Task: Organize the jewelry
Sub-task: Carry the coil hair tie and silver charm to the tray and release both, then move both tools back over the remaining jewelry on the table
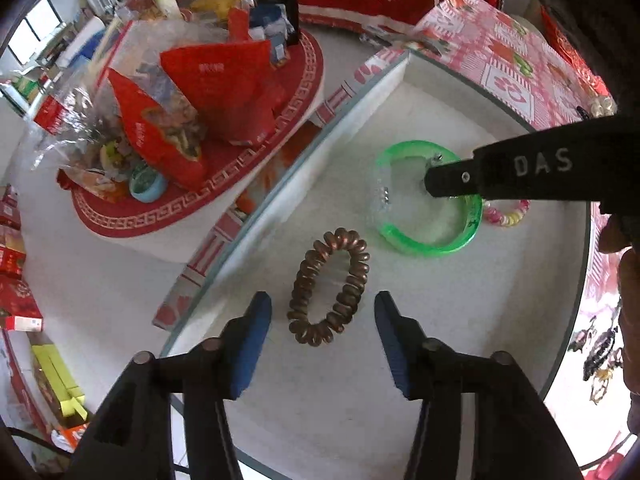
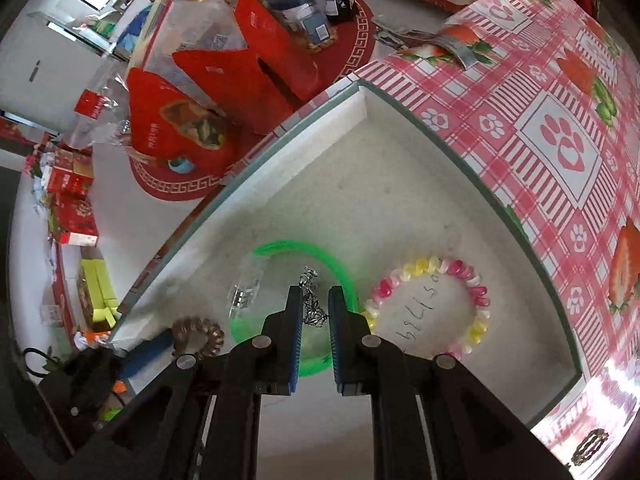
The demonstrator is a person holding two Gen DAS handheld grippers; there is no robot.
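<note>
Tray (image 1: 408, 76), white, shallow, grey-rimmed, fills the centre of both my views and sits on a pink checked cloth (image 2: 560, 128). Left gripper (image 1: 323, 312): I see its blue-padded fingers spread wide at the bottom of the left view, empty, with the brown coil tie (image 1: 328, 286) lying flat on the tray floor between and just ahead of the tips. Right gripper (image 2: 314, 308): fingers narrowed to a slim gap at lower centre of the right view, pinching a small silver chain (image 2: 312, 300) that hangs inside the green bangle (image 2: 340, 276); in the left view the same gripper comes in from the right edge with its tip over that bangle. Green bangle: translucent, flat on the tray, centre of the frame. Bead bracelet (image 2: 430, 304): pink, yellow and white, flat on the tray, touching the bangle's right side in the right view. Dark jewelry pieces (image 1: 600, 356) lie on the cloth at the right edge of the left view. Upper left of both frames: red bags (image 1: 224, 88) and packets on a round red mat (image 1: 248, 168).
</note>
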